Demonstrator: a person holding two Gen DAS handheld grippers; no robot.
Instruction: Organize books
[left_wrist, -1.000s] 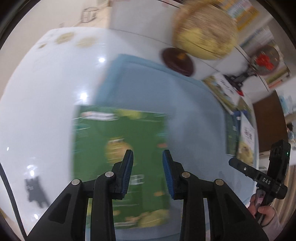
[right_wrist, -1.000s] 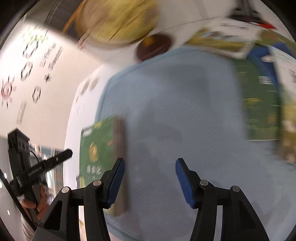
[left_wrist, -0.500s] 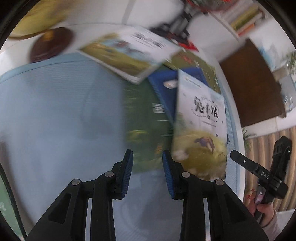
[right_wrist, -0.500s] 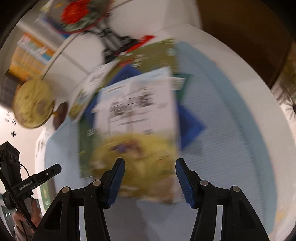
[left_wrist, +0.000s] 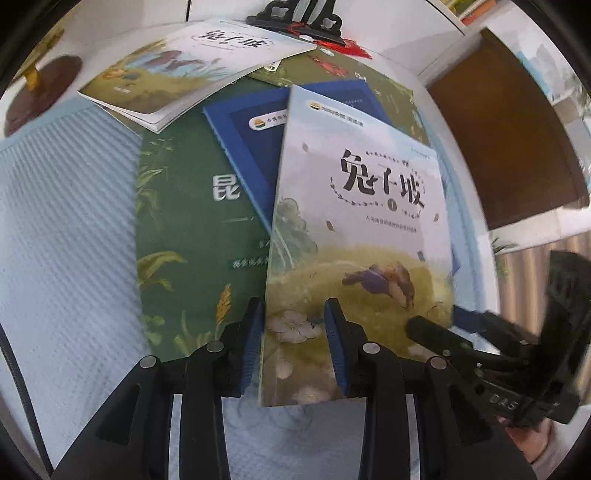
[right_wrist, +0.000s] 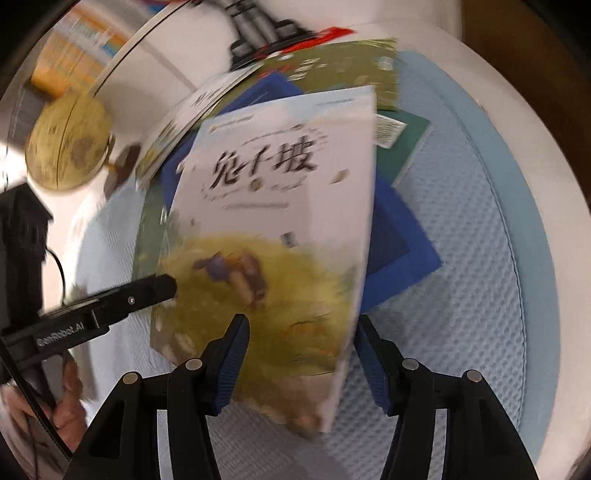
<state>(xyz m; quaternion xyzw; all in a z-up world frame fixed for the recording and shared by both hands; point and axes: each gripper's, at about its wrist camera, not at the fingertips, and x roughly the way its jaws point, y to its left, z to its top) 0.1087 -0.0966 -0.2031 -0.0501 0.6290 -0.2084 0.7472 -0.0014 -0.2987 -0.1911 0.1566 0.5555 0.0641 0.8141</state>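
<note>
A light blue mat (left_wrist: 66, 236) is covered at its far right by a loose pile of books, topped by a pale rabbit-cover book (left_wrist: 354, 236). Its near edge is straddled by the left gripper (left_wrist: 293, 325), jaws narrowly apart and gripping nothing. The near right corner is framed by the right gripper (right_wrist: 301, 354), jaws opening, pads clear.

1. The left tongs (left_wrist: 293, 332) hover over the near left corner of a pale picture book (left_wrist: 360, 229), blue pads apart.
2. That book lies on a blue book (left_wrist: 255, 147) and a green book (left_wrist: 184, 236).
3. A second pale book (left_wrist: 192, 62) lies farther left.
4. All rest on a light-blue mat (left_wrist: 62, 229).
5. The right tongs (left_wrist: 461, 332) show at near right.
</note>
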